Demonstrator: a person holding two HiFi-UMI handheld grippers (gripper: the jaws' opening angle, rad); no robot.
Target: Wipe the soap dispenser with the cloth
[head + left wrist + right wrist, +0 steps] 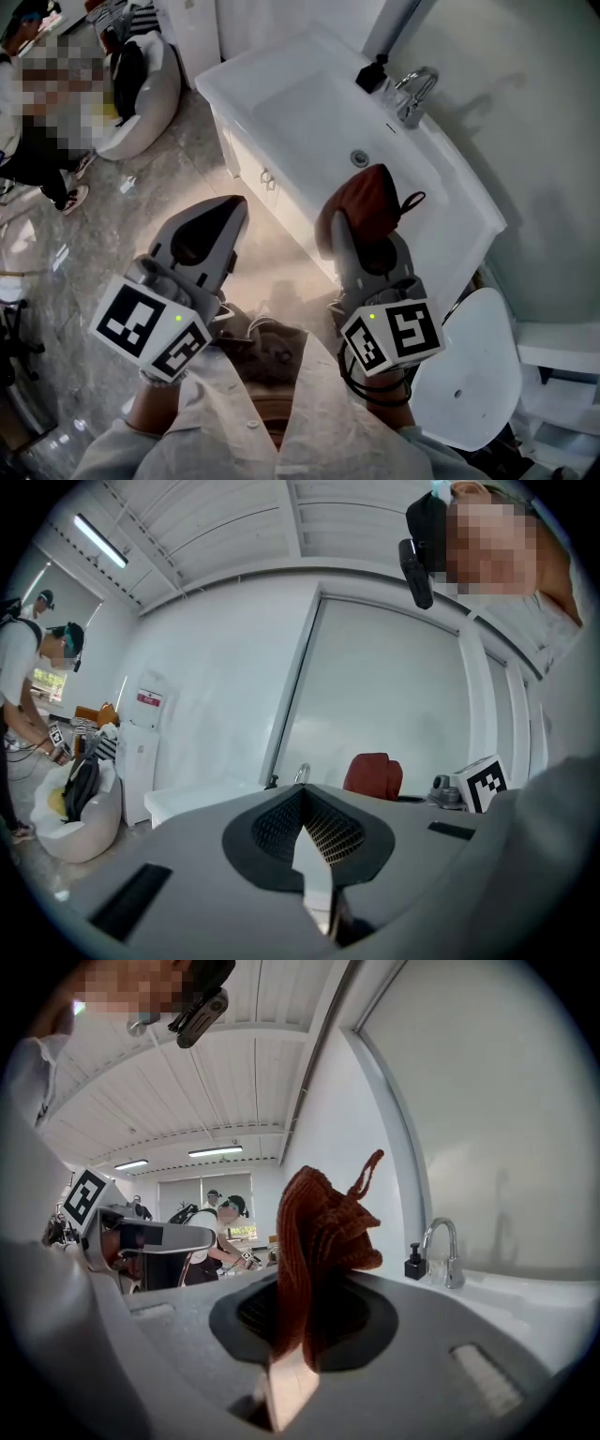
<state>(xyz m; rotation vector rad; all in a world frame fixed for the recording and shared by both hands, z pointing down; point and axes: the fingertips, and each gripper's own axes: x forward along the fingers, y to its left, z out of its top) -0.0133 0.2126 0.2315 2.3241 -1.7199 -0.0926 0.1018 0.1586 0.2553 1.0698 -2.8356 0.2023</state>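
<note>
- Firmly, the right gripper (298, 1340) pinched a rust-red knitted cloth (319, 1241);
- the left gripper (302, 801) had its jaws pressed together, empty;
- the small black soap dispenser (372, 74) stood at the white basin's (214, 81) back edge.

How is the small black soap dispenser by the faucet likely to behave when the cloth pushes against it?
The soap dispenser looks small, so it is probably light and may slide on the smooth sink rim. Pushed near its narrow pump top, it might tip. The knitted cloth in the right gripper looks soft, so contact should be gentle.
</note>
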